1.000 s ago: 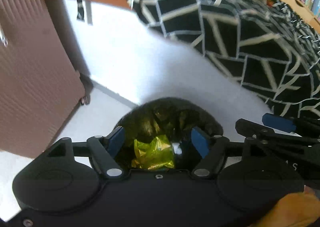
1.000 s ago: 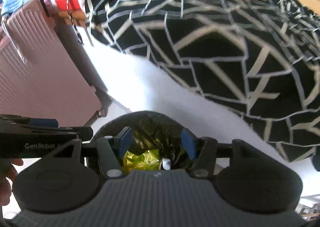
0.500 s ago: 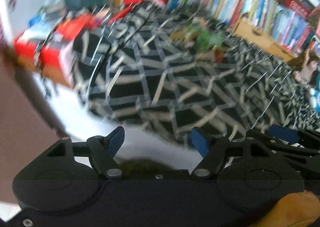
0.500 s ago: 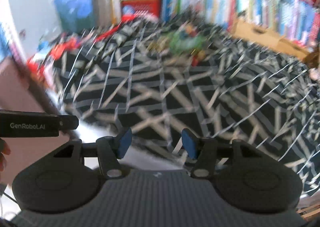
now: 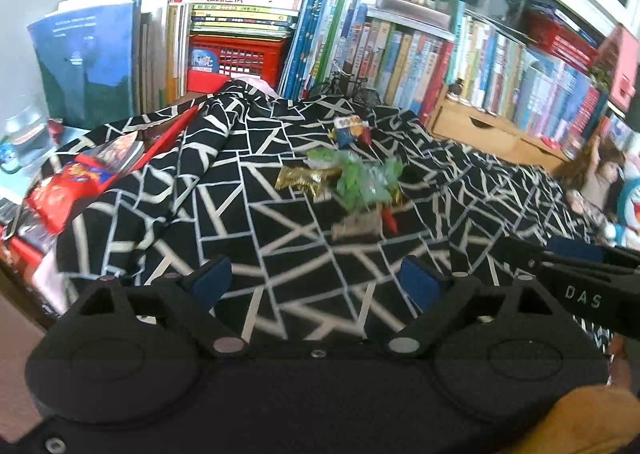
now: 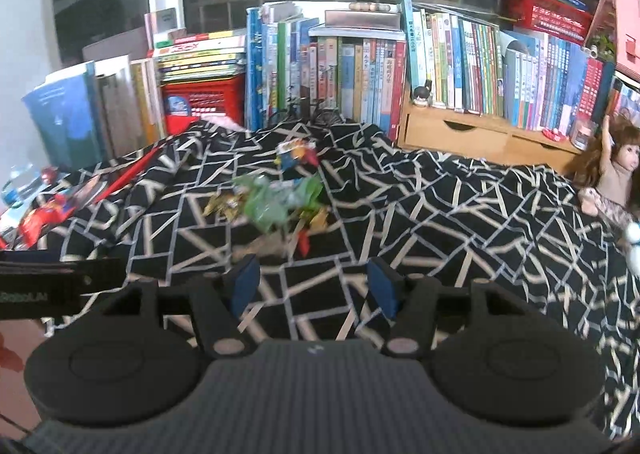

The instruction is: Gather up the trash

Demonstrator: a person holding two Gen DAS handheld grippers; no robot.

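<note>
A heap of wrappers lies on the black-and-white patterned cloth [image 5: 280,238]: a green crumpled wrapper [image 5: 360,182], a gold wrapper [image 5: 304,178], a blue-and-yellow packet [image 5: 346,132] farther back, a small red piece [image 5: 390,220]. In the right wrist view I see the same green wrapper [image 6: 276,202], gold wrapper [image 6: 224,206] and blue packet [image 6: 294,154]. My left gripper [image 5: 314,284] is open and holds nothing, short of the heap. My right gripper [image 6: 314,288] is open too, just short of the wrappers.
Rows of books [image 6: 440,62] and a red crate [image 5: 236,62] line the back. A wooden drawer unit [image 6: 472,130] stands at the right, a doll [image 6: 616,170] beside it. Red packets [image 5: 68,186] and a water bottle [image 5: 24,134] lie at the left edge.
Both grippers have swung up from the black trash bag with the gold wrapper in it to face the cloth-covered surface and bookshelf. Both stay open and hold nothing.
</note>
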